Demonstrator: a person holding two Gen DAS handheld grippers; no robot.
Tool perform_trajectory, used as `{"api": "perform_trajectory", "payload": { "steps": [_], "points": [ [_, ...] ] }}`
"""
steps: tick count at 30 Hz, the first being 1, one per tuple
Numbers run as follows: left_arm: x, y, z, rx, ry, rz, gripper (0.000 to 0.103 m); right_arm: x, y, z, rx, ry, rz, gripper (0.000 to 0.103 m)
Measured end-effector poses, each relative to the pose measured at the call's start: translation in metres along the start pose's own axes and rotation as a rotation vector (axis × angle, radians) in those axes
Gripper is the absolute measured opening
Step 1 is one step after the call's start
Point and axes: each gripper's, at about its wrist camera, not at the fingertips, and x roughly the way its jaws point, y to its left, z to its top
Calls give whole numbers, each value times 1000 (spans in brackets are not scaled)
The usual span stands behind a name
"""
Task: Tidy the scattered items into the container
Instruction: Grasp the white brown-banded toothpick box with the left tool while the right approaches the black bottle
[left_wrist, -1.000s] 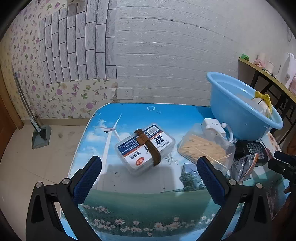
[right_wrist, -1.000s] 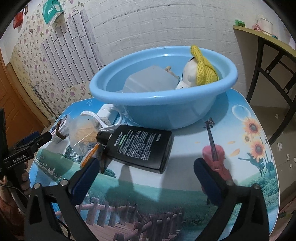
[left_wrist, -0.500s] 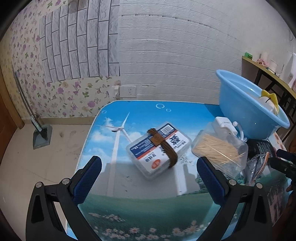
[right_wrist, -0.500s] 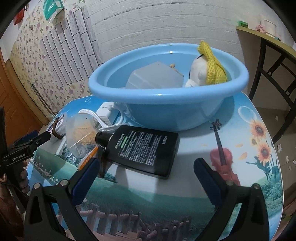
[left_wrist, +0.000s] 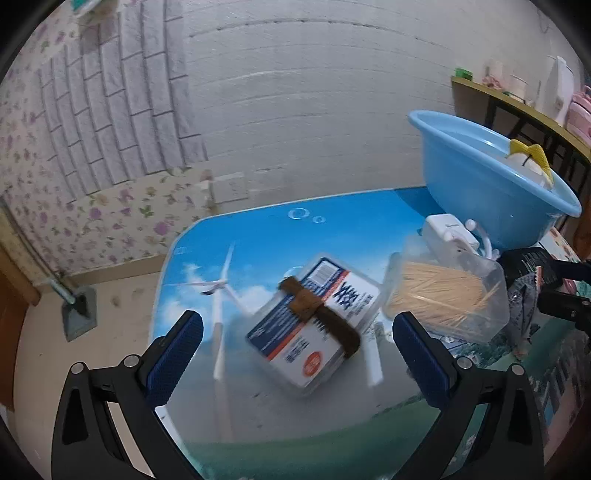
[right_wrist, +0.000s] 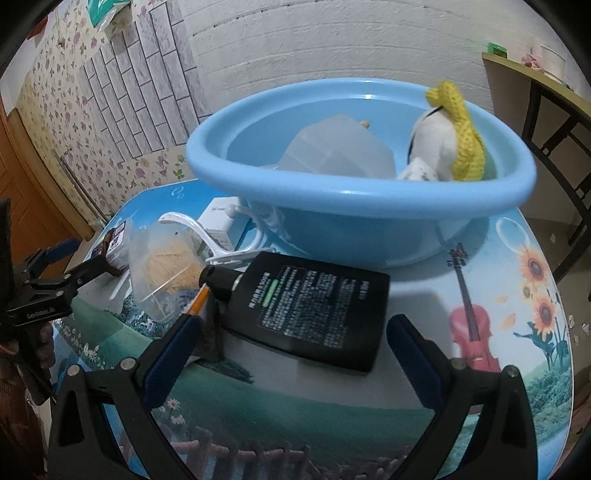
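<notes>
Blue basin sits at the far right side of the printed table; inside it a frosted plastic tub and a white plush toy with yellow knit hat. Basin floor mostly hidden by the rim from both views. In the left wrist view only the toy's hat top shows over the rim; tub not visible there.

Scattered items on the table: black flat bottle lying just in front of the basin, label text too blurred to read. Clear bag of toothpicks beside it, white charger with cable behind the bag, near the basin wall. Clear labelled box with a brown strap left of the bag, motion-blurred. In the right wrist view this box is mostly hidden behind the bag. A crumpled foil wrapper is partly cut off behind the bag; an orange edge shows by the bottle cap.

Left gripper wide apart, empty, box between its fingers in view. Right gripper wide apart, empty, hovering before the black bottle.
</notes>
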Motion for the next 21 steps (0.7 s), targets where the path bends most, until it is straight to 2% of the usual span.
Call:
{"api": "perform_trajectory", "payload": {
  "steps": [4, 6, 7, 9, 13, 15, 21],
  "points": [
    [4, -5, 4, 23, 13, -40, 100, 4, 1, 2, 9, 4, -11, 103],
    [3, -7, 3, 27, 13, -55, 73, 7, 0, 3, 20, 10, -12, 103],
    [2, -8, 2, 31, 9, -36, 70, 9, 0, 3, 26, 18, -22, 103],
    [-1, -8, 0, 34, 4, -48, 62, 11, -1, 3, 25, 29, -30, 103],
    [-8, -9, -6, 38, 2, -58, 60, 13, 0, 0, 9, 30, -48, 103],
    [-12, -9, -9, 36, 3, -54, 60, 11, -1, 0, 9, 21, -38, 96],
    [-22, -10, -17, 21, 8, -49, 59, 7, -3, 0, 12, 13, -30, 85]
  ]
}}
